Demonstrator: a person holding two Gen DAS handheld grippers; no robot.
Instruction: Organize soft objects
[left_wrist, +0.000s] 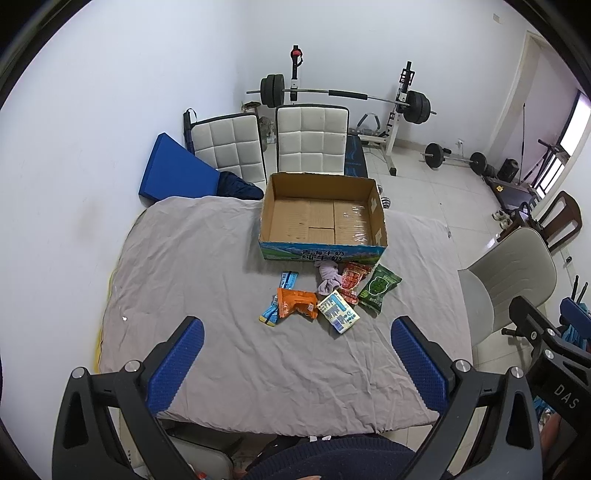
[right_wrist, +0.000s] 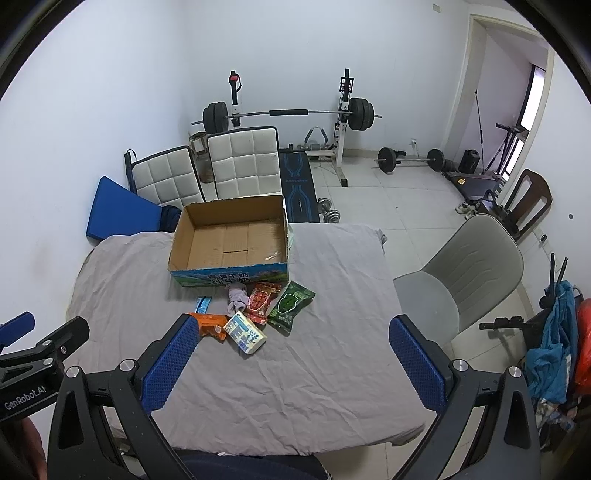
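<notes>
An empty cardboard box (left_wrist: 378, 216) (right_wrist: 179, 236) stands at the far side of the cloth-covered table (left_wrist: 192, 266) (right_wrist: 332, 280). In front of it lie soft items: a pink cloth (left_wrist: 328, 277) (right_wrist: 237, 297), a red packet (left_wrist: 352, 282) (right_wrist: 259, 301), a green packet (left_wrist: 378, 290) (right_wrist: 290, 306), a white-blue packet (left_wrist: 338, 311) (right_wrist: 245, 332), an orange packet (left_wrist: 297, 303) (right_wrist: 212, 325) and blue sachets (left_wrist: 288, 279) (right_wrist: 202, 304). My left gripper (left_wrist: 295, 326) is open and empty above the near table. My right gripper (right_wrist: 293, 325) is open and empty, to the right of the pile.
Two white padded chairs (left_wrist: 312, 138) stand behind the table, with a blue mat (left_wrist: 173, 173) at the left. A grey chair (right_wrist: 469, 273) stands at the right. A barbell rack (left_wrist: 343, 94) and dumbbells are on the floor beyond.
</notes>
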